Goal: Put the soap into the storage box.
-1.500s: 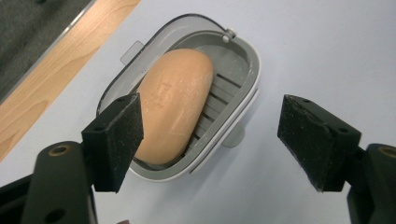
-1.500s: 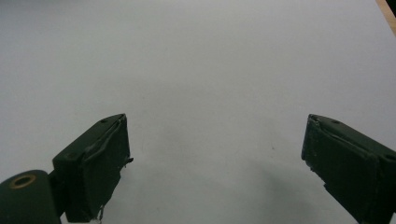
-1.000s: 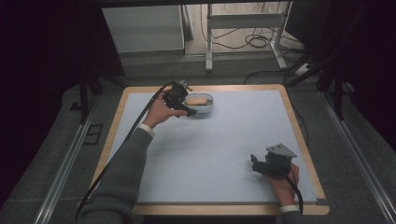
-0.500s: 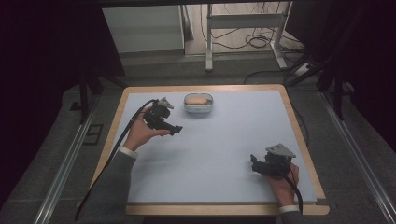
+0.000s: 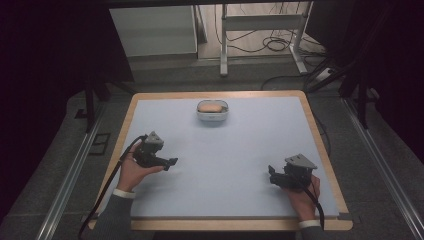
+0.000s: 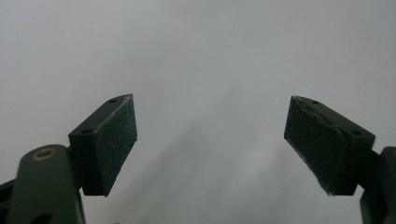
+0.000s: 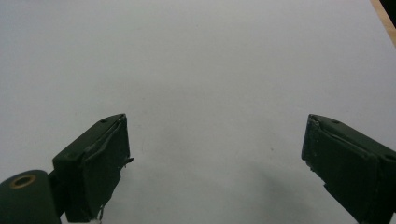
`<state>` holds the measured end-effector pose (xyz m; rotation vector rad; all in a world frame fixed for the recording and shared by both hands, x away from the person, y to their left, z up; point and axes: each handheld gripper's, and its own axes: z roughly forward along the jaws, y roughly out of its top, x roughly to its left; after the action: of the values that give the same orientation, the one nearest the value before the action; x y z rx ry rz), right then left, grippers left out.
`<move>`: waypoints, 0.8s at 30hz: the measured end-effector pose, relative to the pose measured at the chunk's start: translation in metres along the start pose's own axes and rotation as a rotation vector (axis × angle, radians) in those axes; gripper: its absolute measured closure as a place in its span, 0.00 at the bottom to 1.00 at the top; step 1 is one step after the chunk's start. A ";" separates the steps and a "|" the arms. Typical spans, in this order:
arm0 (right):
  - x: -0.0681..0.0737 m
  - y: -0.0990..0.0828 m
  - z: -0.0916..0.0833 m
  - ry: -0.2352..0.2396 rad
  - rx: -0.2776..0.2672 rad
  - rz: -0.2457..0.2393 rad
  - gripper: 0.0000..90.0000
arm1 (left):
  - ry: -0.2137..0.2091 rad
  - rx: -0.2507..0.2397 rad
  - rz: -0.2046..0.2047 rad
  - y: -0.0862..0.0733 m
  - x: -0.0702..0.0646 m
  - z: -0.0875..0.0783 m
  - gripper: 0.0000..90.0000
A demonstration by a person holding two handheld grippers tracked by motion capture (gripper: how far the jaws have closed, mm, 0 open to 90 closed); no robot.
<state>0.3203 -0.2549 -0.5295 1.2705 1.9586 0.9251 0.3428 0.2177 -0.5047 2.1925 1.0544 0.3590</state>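
Two claws, left gripper (image 5: 172, 161) & right gripper (image 5: 270, 175), sit w/ jaws apart and empty, well away from the bowl (image 5: 212, 111); job looks done, the left's jaws just opened wider, so next just rest.

Centre of the frame: pale blue mat (image 5: 225, 165) covering a table with a wooden rim (image 5: 225, 224). Upper left: white panel (image 5: 152, 30) standing on grey floor (image 5: 250, 77). Top centre to upper right: white metal frame (image 5: 260, 22) with black cables (image 5: 270, 45) coiled behind it. Along the left and right edges: metal rails (image 5: 70, 180) running down the floor.
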 end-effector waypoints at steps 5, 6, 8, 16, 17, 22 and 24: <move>0.000 0.000 -0.001 0.006 -0.005 0.007 0.08 | 0.000 -0.006 -0.034 -0.017 0.001 -0.002 0.19; 0.000 0.000 -0.001 0.006 -0.005 0.007 0.08 | 0.008 -0.004 -0.036 -0.019 0.001 -0.003 0.19; -0.001 0.000 -0.001 0.008 -0.008 0.007 0.08 | 0.010 -0.007 -0.046 -0.023 0.003 -0.005 0.19; -0.003 -0.001 -0.001 0.024 -0.017 0.021 0.08 | 0.014 -0.020 -0.054 -0.026 0.004 -0.007 0.19; -0.003 -0.001 -0.001 0.024 -0.017 0.022 0.08 | 0.015 -0.023 -0.058 -0.027 0.004 -0.007 0.19; -0.003 -0.001 -0.002 0.024 -0.017 0.022 0.08 | 0.018 -0.031 -0.063 -0.028 0.005 -0.009 0.19; -0.003 -0.001 -0.002 0.027 -0.020 0.026 0.08 | 0.019 -0.038 -0.068 -0.028 0.005 -0.010 0.19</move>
<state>0.3194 -0.2584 -0.5287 1.2809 1.9529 0.9773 0.3248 0.2385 -0.5164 2.1183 1.1198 0.3666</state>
